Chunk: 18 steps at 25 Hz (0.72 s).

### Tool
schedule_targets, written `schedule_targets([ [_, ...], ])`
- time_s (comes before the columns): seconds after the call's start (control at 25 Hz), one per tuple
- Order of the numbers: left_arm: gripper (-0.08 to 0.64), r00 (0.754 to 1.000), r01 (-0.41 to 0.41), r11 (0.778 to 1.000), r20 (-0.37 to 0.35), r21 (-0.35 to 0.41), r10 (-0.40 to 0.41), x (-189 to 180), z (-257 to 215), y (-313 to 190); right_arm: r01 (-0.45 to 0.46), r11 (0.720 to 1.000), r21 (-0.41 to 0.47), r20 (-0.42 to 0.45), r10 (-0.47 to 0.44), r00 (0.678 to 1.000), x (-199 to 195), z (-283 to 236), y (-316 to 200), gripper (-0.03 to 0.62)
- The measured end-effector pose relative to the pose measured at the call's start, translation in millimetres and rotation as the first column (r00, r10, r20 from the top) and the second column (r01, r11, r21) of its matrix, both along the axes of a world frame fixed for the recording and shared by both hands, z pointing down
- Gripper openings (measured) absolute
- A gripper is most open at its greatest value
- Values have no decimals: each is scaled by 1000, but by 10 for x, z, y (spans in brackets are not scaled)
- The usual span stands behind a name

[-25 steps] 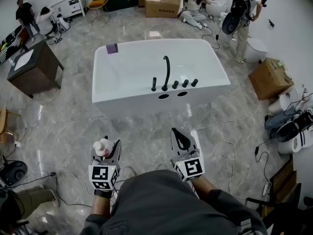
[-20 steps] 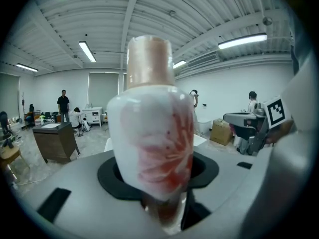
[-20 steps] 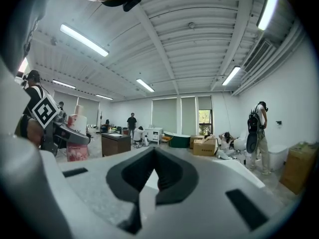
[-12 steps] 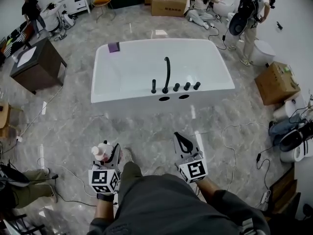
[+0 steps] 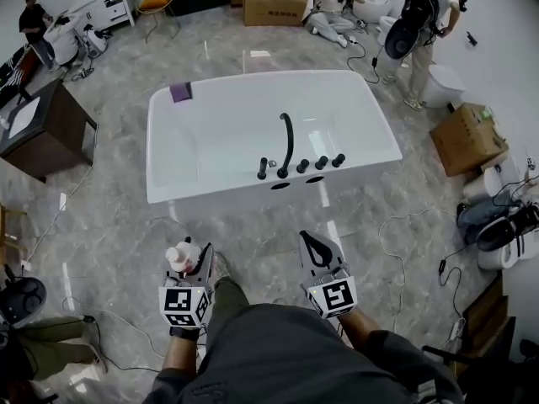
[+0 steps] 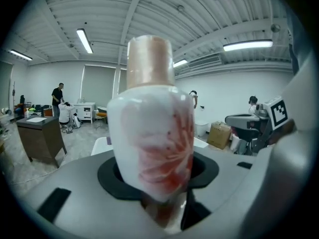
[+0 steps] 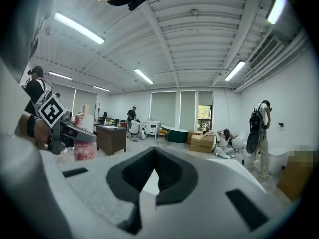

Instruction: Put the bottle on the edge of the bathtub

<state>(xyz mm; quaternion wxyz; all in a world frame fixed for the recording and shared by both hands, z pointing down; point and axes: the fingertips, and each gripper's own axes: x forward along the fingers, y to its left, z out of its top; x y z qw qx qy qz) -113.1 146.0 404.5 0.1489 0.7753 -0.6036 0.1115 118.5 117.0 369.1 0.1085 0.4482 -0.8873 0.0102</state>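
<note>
Across most of the head view, grey marble floor [image 5: 109,217], open between the two tools and the tub, crossed only by thin loose cables [image 5: 396,217] off to the right and at lower left. Ahead, well apart from both tools, a white rectangular freestanding bathtub [image 5: 202,185], whole in view, with a flat near rim left free on the stretch left of the taps and again toward the right corner. At the left border, a dark brown wooden desk [image 5: 46,133], cut off by the frame. Right of the tub, a brown cardboard box [image 5: 465,137], with white fixtures beyond it too crowded to sort out. Along the bottom, the wearer's dark grey clothing [image 5: 278,352], hiding both forearms and the floor beneath. On the near rim, a black curved faucet [image 5: 286,141] with a row of black knobs [image 5: 321,162] beside it. Low in the view, left tool [image 5: 192,261] clenched on a white bottle with red flower print and beige cap [image 6: 152,133], held upright above the floor, short of the tub; base sunk out of sight between the jaws, body pressed so close to the left gripper view's lens as to block most of the tub behind. Right tool [image 5: 314,244] closed on itself, tips together, level with the left one. On the tub's far left corner, a small purple square [image 5: 180,92], too small to identify.
</note>
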Motion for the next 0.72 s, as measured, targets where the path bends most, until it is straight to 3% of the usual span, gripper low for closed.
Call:
schedule_targets([
  [0.36, 210, 987, -161, 987, 7, 27, 161, -430, 162, -1279, -93, 995, -18, -41, 93, 995, -758, -19, -1003, 0],
  [0.72, 211, 983, -181, 981, 5, 72, 181, -462, 499, -2180, -75, 995, -68, -62, 71, 996, -914, 355, -1686, 0],
])
